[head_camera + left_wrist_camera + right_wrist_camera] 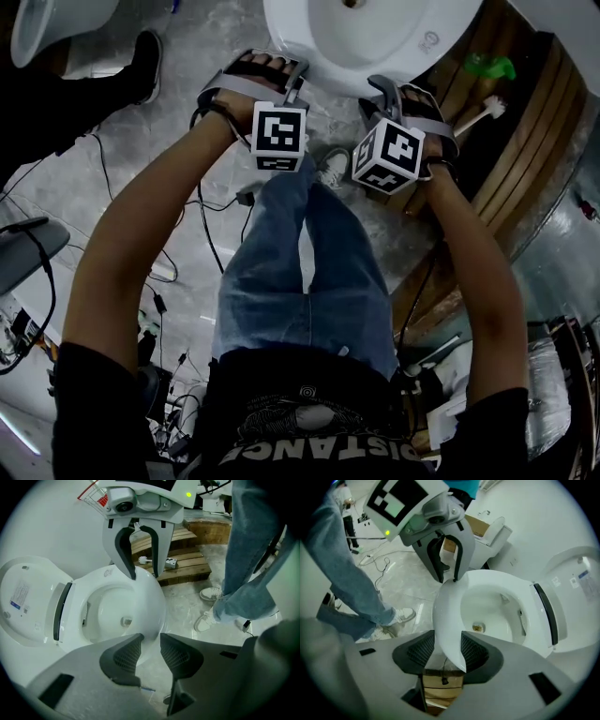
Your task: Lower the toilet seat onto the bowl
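The white toilet bowl (375, 37) sits at the top of the head view. Its lid (28, 602) stands open behind. The seat ring (445, 606) lies low over the bowl; whether it touches the bowl I cannot tell. My right gripper (443, 651) straddles the seat's front edge, with both pads pressed against it. My left gripper (149, 648) is beside it at the same front edge (150, 620). Its jaws stand apart with the edge just at the fingertips, not pinched. Each gripper view shows the other gripper astride the rim.
A wooden pallet (187, 559) lies beside the toilet, with a toilet brush (483, 111) and a green object (489, 66) on it. Cables (187, 244) trail over the marble floor. The person's jeans legs and shoes (211, 592) stand close in front. Another toilet (494, 531) stands behind.
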